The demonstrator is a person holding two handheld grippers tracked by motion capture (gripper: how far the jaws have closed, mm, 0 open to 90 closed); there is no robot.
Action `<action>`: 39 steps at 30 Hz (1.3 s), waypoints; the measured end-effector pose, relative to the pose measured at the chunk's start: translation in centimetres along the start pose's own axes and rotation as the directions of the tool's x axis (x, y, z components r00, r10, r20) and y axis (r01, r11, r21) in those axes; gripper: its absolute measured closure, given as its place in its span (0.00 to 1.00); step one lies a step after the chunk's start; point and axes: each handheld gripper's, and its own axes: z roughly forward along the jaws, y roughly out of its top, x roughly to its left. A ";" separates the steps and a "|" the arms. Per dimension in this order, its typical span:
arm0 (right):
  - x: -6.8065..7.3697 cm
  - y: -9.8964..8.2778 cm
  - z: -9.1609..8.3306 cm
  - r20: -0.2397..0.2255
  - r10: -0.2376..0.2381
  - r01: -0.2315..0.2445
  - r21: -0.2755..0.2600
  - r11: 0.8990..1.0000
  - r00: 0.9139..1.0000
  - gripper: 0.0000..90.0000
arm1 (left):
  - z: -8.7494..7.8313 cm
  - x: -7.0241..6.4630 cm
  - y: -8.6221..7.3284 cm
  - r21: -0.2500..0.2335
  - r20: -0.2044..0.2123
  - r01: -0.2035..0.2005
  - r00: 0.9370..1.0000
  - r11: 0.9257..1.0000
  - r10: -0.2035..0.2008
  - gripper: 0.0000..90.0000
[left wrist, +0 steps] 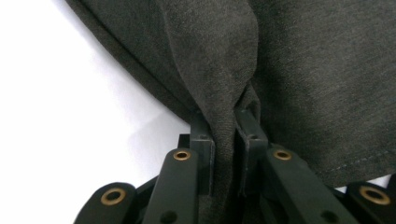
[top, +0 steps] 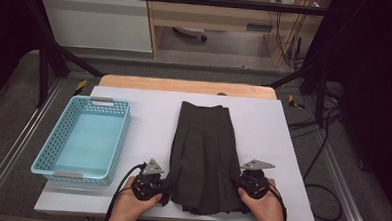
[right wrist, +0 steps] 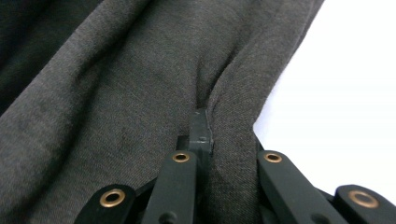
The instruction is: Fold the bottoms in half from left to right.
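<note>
A dark grey pleated skirt (top: 204, 156) was laid flat on the white sheet (top: 148, 118) that covered the desk (top: 185, 85), its narrow waistband towards the far edge and its wide hem at the near edge. The left gripper (top: 166, 185) was held by the left hand (top: 135, 204) at the near left corner of the hem, and the right gripper (top: 237, 185) was held by the right hand (top: 265, 206) at the near right corner.

In the left gripper view, a raised fold of the skirt (left wrist: 224, 93) was seen clamped between the two black jaws, which were drawn narrow on the cloth. In the right gripper view, a similar fold of the skirt (right wrist: 233, 121) was pinched between that gripper's jaws; one jaw was partly hidden under the cloth.

A light blue perforated basket (top: 57, 139) was set on the sheet to the left of the skirt, well apart from it. A small pale label was seen on the basket's near rim and another on its far rim, but no writing could be read on either. No brand or lettering was made out on the skirt or on the grippers.
</note>
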 end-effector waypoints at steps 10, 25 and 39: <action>0.9 -1.6 -1.4 0.006 0.020 -0.019 -0.050 0.999 1.000 0.63 | -1.5 -0.6 -0.8 -0.046 -0.033 0.020 0.999 0.999 -0.022 0.54; -2.3 4.1 -0.6 0.034 0.028 -0.023 -0.139 0.990 0.999 0.47 | -1.2 0.7 5.0 -0.140 -0.078 0.013 0.997 0.990 -0.025 0.22; -3.9 8.4 4.2 0.065 0.031 -0.021 -0.150 0.988 0.997 0.57 | 2.7 5.6 7.6 -0.111 -0.148 0.055 0.986 0.992 -0.071 0.24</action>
